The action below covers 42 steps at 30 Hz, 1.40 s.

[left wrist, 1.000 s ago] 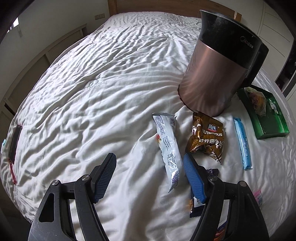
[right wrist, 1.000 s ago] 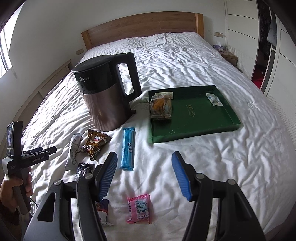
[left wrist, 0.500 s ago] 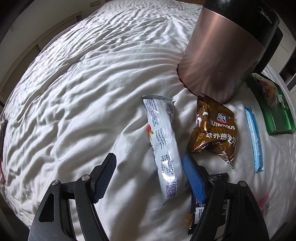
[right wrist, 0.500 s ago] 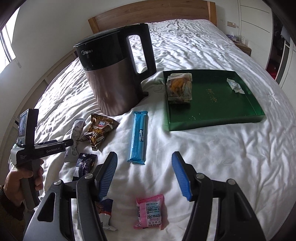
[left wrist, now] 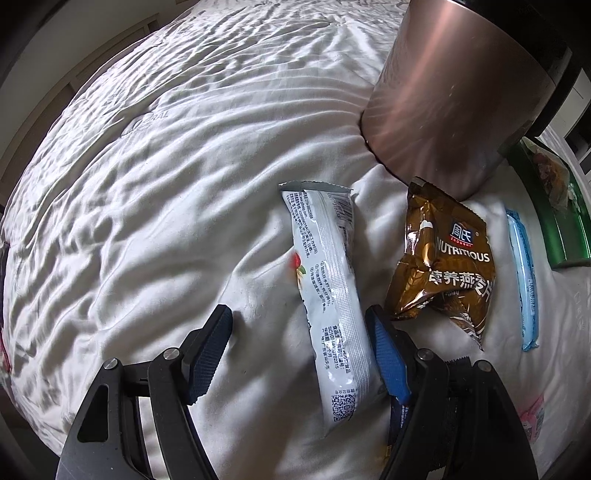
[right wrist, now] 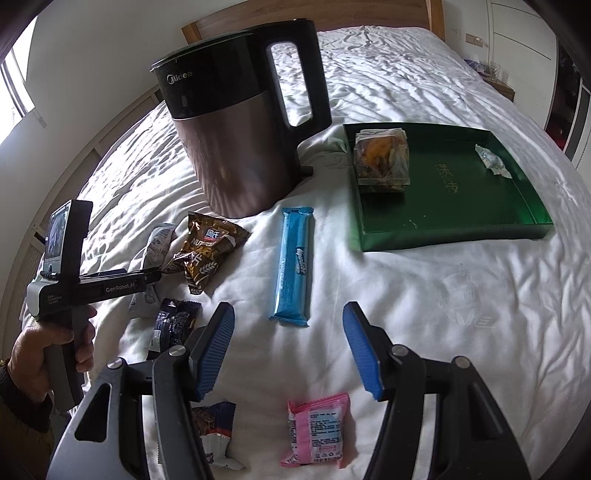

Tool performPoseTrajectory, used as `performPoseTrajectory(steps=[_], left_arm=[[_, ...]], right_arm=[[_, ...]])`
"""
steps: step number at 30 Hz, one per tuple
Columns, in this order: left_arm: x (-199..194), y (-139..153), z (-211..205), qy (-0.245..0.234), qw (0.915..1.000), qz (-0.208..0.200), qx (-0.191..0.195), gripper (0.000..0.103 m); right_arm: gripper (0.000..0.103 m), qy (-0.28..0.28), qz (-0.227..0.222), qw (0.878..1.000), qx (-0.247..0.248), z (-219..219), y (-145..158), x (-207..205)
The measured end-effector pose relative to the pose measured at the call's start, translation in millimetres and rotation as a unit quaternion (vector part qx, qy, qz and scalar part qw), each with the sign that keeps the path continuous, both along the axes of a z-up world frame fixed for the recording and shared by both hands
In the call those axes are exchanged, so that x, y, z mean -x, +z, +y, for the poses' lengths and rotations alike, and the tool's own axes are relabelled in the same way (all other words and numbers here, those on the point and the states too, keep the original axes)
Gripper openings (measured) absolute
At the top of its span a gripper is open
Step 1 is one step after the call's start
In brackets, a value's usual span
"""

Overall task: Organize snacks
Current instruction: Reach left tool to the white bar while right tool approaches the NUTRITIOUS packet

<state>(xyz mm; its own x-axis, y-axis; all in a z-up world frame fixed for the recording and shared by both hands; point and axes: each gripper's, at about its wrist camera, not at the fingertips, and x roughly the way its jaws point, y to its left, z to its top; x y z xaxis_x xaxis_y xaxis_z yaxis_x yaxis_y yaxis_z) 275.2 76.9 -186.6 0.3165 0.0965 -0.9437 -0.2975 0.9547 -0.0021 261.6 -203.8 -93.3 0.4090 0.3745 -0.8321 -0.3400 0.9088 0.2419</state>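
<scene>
Snack packets lie on a white bed. My left gripper (left wrist: 299,325) is open low over a long white packet (left wrist: 327,291), whose lower half lies between the fingers. A brown packet (left wrist: 447,262) lies to its right. My right gripper (right wrist: 288,321) is open just short of a blue bar (right wrist: 293,266). A pink packet (right wrist: 319,432) lies beneath it. A dark packet (right wrist: 173,325) and another dark packet (right wrist: 212,424) lie at the left. The green tray (right wrist: 480,206) holds a clear-wrapped snack (right wrist: 382,158) and a small wrapper (right wrist: 493,160).
A copper and black electric kettle (right wrist: 243,133) stands on the bed behind the snacks, left of the tray. The tray's edge (left wrist: 554,221) shows at the right of the left wrist view. The wooden headboard (right wrist: 192,29) is far back.
Both grippers have moved forward and down. The left one now has the white packet between its open fingers. The right one has come closer to the blue bar.
</scene>
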Motion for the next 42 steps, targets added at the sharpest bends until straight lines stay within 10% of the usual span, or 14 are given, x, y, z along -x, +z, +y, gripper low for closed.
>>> performPoseTrajectory(steps=[13,16,20,42], left_arm=[[-6.3,-10.2,13.3,-0.018,0.9998,0.007,0.006,0.061],[-8.6,-11.6,19.2,-0.019,0.9997,0.007,0.013,0.06],[-9.5,-12.6,26.7,-0.019,0.9996,0.007,0.019,0.06],[-20.9,-26.8,17.3,-0.028,0.9994,0.015,0.012,0.06]], right_arm=[[0.058,0.003,0.087,0.995,-0.037,90.9,-37.9,-45.0],[0.089,-0.003,0.103,0.994,-0.029,109.4,-46.0,-58.1],[0.103,-0.015,0.124,0.992,-0.015,128.9,-55.9,-70.9],[0.103,-0.042,0.149,0.985,0.074,179.8,-100.7,-102.5]])
